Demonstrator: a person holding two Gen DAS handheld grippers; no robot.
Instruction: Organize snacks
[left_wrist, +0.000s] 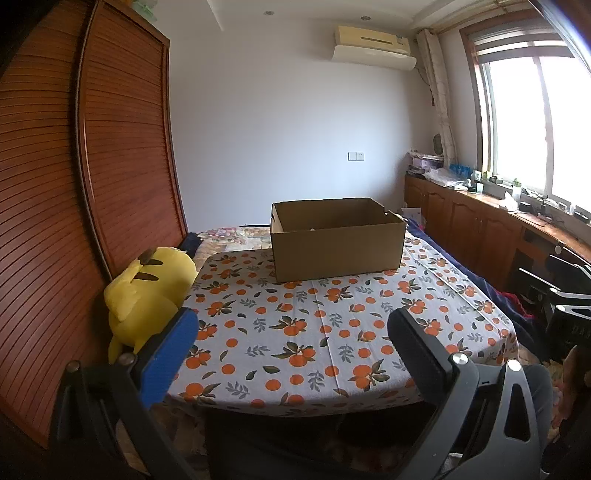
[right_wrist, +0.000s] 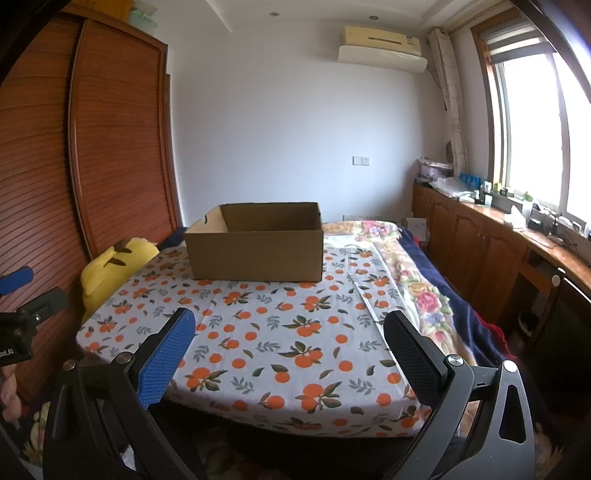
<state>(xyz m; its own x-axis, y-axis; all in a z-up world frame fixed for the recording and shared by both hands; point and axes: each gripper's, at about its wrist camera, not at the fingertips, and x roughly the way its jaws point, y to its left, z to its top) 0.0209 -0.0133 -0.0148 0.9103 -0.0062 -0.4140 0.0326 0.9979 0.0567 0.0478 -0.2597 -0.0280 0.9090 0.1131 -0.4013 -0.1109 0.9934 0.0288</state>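
Observation:
An open brown cardboard box (left_wrist: 334, 240) (right_wrist: 255, 242) stands at the far end of a table covered by an orange-print cloth (left_wrist: 332, 332) (right_wrist: 280, 332). Its inside is mostly hidden; a small pale bit shows above the near wall in the left wrist view. No snacks lie on the cloth. My left gripper (left_wrist: 291, 332) hangs open over the table's near edge, with nothing between its blue and black fingers. My right gripper (right_wrist: 290, 336) is open and empty too, well short of the box. The left gripper's tip (right_wrist: 22, 291) shows at the far left of the right wrist view.
A yellow plush toy (left_wrist: 147, 295) (right_wrist: 110, 269) sits against the table's left side by a tall wooden wardrobe (left_wrist: 74, 166). A bed with a floral blanket (right_wrist: 417, 280) lies beyond and right of the table. Wooden cabinets (right_wrist: 498, 240) with clutter run under the window.

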